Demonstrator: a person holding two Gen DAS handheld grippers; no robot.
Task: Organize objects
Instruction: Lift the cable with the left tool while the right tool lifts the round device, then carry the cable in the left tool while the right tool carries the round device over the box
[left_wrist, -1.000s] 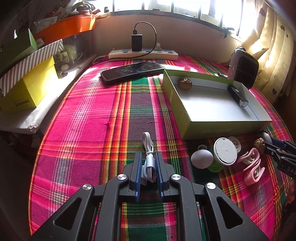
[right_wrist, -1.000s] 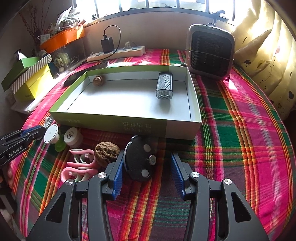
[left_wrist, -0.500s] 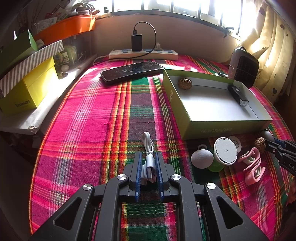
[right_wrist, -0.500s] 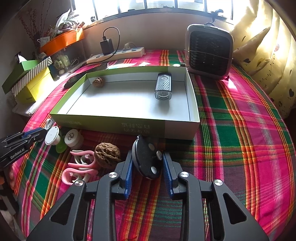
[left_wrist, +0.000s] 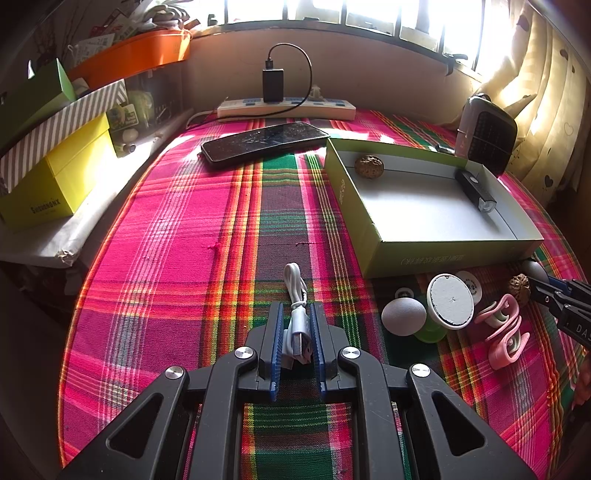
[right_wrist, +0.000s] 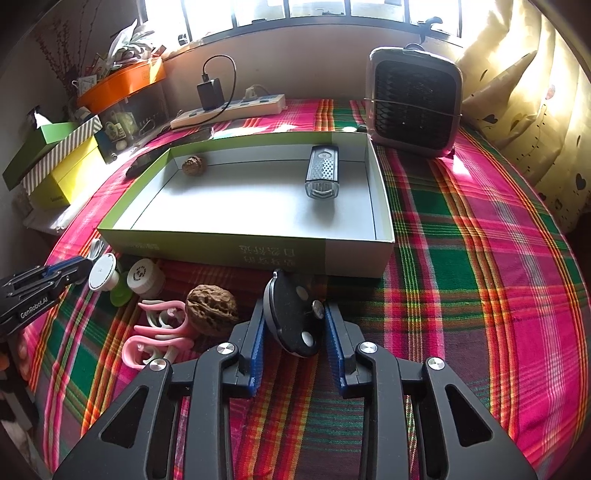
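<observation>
My left gripper (left_wrist: 297, 306) is shut on a coiled white USB cable (left_wrist: 294, 288) low over the plaid cloth. In the right wrist view my right gripper (right_wrist: 294, 304) is shut on a black disc with silver buttons (right_wrist: 291, 325), tilted on edge just in front of the green box (right_wrist: 221, 251). That box holds a walnut (right_wrist: 193, 165) and a black bike light (right_wrist: 322, 173). To the left of the disc lie another walnut (right_wrist: 211, 309), pink clips (right_wrist: 159, 332) and round white-capped pieces (right_wrist: 101, 271).
A phone (left_wrist: 264, 142) and a power strip (left_wrist: 286, 109) lie at the back. Stacked boxes (left_wrist: 59, 177) stand along the left edge. A small fan (right_wrist: 413, 103) sits behind the green box. A grey egg shape (left_wrist: 403, 316) rests near the caps.
My right gripper's jaws have come together on the black disc, which now stands tilted between the pads. The left gripper and its cable have not moved.
</observation>
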